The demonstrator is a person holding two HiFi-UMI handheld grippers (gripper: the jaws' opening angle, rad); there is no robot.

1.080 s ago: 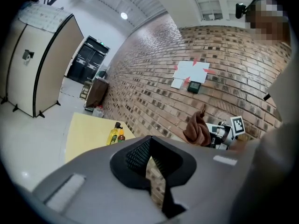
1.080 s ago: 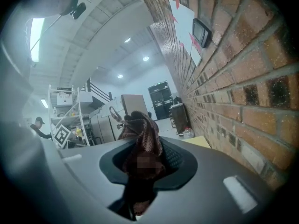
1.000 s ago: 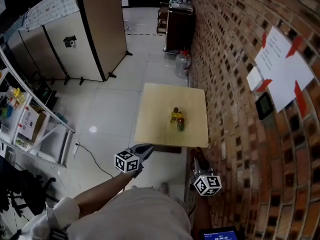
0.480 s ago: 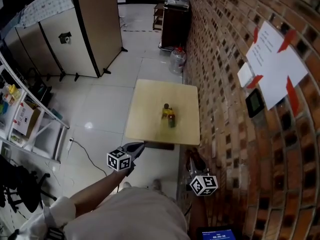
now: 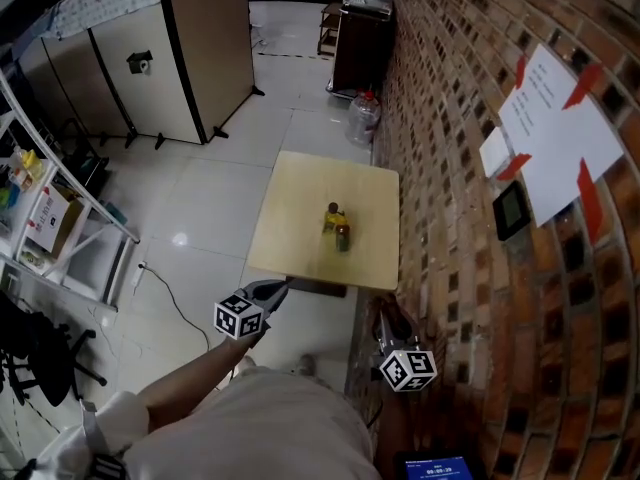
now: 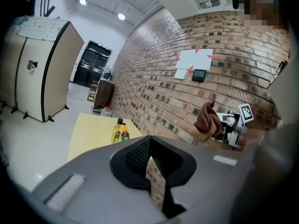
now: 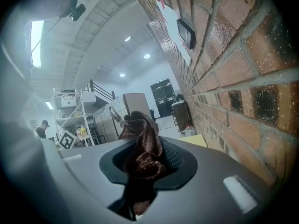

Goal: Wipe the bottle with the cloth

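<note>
Head view, looking steeply down: a small square counter [image 5: 300, 243] with a pale yellow top stands against a brick wall [image 5: 450, 168]. Near its middle a yellow bottle [image 5: 331, 217] and a brown bottle [image 5: 343, 236] stand upright, just beside each other. The left tongs [image 5: 278, 288] hang over the floor off the counter's near edge, well apart from the bottles. The right tongs [image 5: 388, 313] are close to the wall, below the counter's near right corner, with a dark brown cloth [image 5: 398, 320] at their tip. White papers [image 5: 560, 138] are taped to the bricks.

Left gripper view: the left tongs [image 6: 150, 143] are pressed together with nothing between them. Beyond them the two bottles [image 6: 120, 132] stand on the counter [image 6: 88, 134], far ahead. To the right, the right tongs [image 6: 219, 125] hold the bunched cloth [image 6: 208, 120] in front of the wall.

Right gripper view: the right tongs [image 7: 140, 155] are clamped on the cloth [image 7: 142, 143], which bunches up above them and hangs down between them. The brick wall [image 7: 243, 78] fills the right side, and a corner of the counter [image 7: 205, 140] shows ahead.
</note>
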